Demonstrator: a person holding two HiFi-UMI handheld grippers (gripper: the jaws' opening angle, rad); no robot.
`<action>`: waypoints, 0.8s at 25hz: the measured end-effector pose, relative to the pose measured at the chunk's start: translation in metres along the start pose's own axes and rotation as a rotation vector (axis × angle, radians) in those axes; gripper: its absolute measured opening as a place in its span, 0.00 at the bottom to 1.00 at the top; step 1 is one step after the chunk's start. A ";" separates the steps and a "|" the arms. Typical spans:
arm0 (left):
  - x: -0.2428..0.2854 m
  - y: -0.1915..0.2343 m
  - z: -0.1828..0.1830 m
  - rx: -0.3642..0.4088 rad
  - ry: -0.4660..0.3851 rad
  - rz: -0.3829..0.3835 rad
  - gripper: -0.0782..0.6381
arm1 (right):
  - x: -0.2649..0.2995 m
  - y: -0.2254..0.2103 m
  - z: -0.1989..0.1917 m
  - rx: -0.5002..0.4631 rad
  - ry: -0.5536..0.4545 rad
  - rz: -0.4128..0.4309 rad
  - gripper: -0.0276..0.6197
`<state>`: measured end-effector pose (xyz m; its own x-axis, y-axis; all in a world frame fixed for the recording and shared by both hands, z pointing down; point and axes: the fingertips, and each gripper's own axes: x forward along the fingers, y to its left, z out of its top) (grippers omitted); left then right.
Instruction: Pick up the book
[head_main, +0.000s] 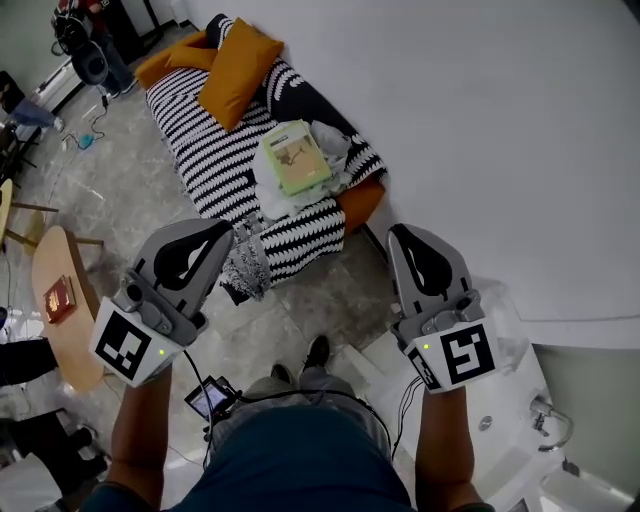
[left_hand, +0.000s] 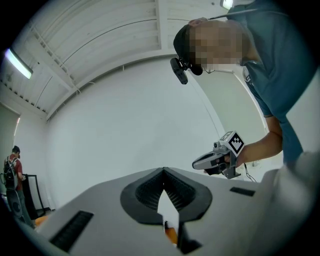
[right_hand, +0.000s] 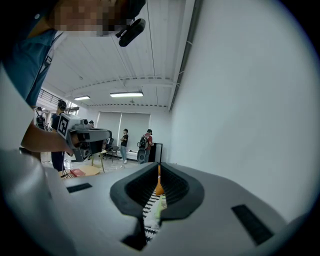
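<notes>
A pale green book (head_main: 295, 157) lies flat on white cloth on the black-and-white striped bed (head_main: 215, 160), well ahead of both grippers. My left gripper (head_main: 215, 232) is held level in front of me at the left, jaws shut and empty. Level at the right, my right gripper (head_main: 400, 236) is shut on nothing too. In the left gripper view the shut jaws (left_hand: 163, 172) face a white wall, with the right gripper (left_hand: 198, 162) beside them. In the right gripper view a thin slit between the shut jaws (right_hand: 159, 167) shows the striped cover (right_hand: 148, 206) and a green sliver of the book (right_hand: 161, 206).
Orange pillows (head_main: 235, 65) lie at the bed's far end. A wooden table (head_main: 60, 330) at the left carries a small red book (head_main: 58, 298). A white wall runs along the right, with a white basin (head_main: 500, 440) below it. People (right_hand: 124, 145) stand far off. A small screen (head_main: 210, 398) sits on the floor.
</notes>
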<state>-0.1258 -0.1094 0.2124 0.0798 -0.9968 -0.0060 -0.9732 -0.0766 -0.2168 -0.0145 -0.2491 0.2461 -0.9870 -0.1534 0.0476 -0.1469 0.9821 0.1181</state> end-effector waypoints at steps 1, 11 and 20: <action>0.004 -0.001 -0.001 0.001 0.002 -0.001 0.11 | 0.002 -0.004 -0.003 0.005 0.000 0.002 0.08; 0.006 0.017 -0.012 -0.017 0.007 0.026 0.11 | 0.026 -0.011 -0.017 0.014 0.030 0.023 0.08; 0.009 0.066 -0.033 -0.044 -0.009 -0.003 0.11 | 0.075 -0.009 -0.019 0.005 0.056 -0.008 0.08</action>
<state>-0.1967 -0.1241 0.2298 0.0845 -0.9963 -0.0143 -0.9815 -0.0808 -0.1737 -0.0856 -0.2715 0.2671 -0.9806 -0.1670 0.1022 -0.1553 0.9813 0.1136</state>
